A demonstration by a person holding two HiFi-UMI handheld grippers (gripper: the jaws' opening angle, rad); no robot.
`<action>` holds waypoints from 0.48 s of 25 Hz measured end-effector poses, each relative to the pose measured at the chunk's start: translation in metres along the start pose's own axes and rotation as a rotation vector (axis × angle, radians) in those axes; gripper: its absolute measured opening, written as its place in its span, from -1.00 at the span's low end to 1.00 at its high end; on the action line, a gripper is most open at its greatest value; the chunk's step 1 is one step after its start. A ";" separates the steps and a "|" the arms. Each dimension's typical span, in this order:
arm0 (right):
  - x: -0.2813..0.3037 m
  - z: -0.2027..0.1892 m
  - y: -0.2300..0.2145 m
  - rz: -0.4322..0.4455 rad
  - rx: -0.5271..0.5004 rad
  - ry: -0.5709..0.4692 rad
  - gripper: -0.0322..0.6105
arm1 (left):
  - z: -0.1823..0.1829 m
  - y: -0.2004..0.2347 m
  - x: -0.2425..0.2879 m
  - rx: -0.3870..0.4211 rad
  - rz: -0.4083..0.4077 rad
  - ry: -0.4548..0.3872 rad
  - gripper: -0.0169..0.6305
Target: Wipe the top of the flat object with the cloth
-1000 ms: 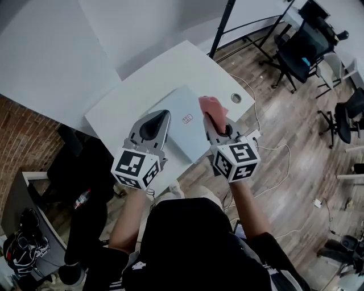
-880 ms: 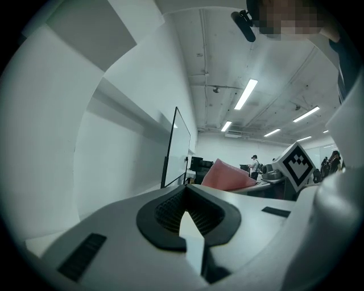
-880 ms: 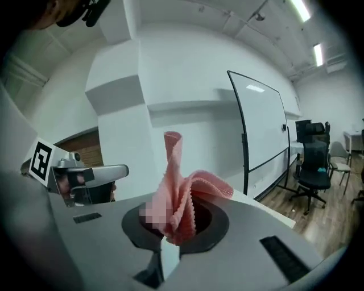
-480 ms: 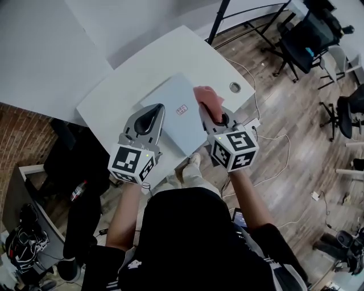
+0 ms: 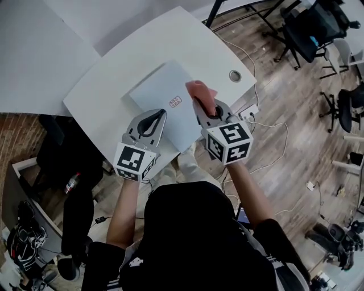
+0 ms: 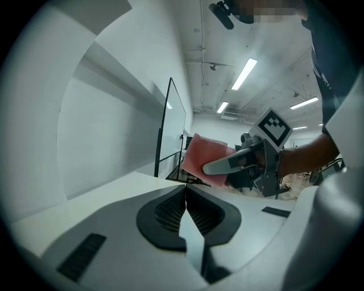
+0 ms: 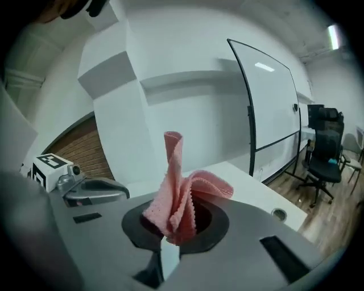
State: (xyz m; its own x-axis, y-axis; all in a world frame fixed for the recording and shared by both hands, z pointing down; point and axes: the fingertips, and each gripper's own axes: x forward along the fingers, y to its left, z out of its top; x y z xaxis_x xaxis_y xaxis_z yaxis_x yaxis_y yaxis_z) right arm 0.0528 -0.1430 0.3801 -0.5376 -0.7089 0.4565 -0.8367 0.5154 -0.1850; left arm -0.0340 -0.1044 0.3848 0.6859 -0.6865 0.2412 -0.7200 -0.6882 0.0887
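A flat pale-grey laptop-like object (image 5: 161, 91) with a small sticker lies shut on the white table (image 5: 108, 85). My right gripper (image 5: 201, 104) is shut on a crumpled pink cloth (image 5: 200, 90), which hangs over the object's right edge. In the right gripper view the cloth (image 7: 180, 198) sticks up out of the closed jaws. My left gripper (image 5: 160, 112) is shut and holds nothing, hovering over the object's near left part. The left gripper view shows its jaws (image 6: 185, 187) pressed together, with the cloth (image 6: 200, 158) and the right gripper (image 6: 250, 162) beyond them.
A round cable grommet (image 5: 235, 75) sits in the table to the right of the object. Cables (image 5: 267, 136) trail over the wood floor, and office chairs (image 5: 315, 31) stand at the far right. A black stand's legs (image 5: 219, 8) rise behind the table.
Both grippers have sunk toward the table and now sit over the flat object's near part. The cloth stays in the right jaws; the left jaws stay closed.
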 end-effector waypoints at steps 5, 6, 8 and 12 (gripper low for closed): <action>0.015 -0.018 -0.011 0.009 -0.005 0.044 -0.76 | -0.036 0.005 0.014 -0.007 0.003 0.078 -0.91; 0.018 -0.021 -0.014 0.007 0.000 0.048 -0.76 | -0.041 0.006 0.016 -0.006 0.001 0.089 -0.91; 0.021 -0.028 -0.019 0.002 0.008 0.062 -0.76 | -0.051 0.007 0.018 -0.020 -0.005 0.107 -0.91; 0.034 -0.041 -0.023 0.004 0.009 0.085 -0.76 | -0.067 0.015 0.021 -0.024 0.008 0.130 -0.91</action>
State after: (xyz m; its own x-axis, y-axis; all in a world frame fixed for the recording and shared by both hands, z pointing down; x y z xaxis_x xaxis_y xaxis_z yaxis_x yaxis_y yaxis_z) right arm 0.0582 -0.1595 0.4359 -0.5308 -0.6629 0.5280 -0.8355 0.5138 -0.1948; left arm -0.0377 -0.1138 0.4561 0.6621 -0.6544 0.3651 -0.7286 -0.6762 0.1091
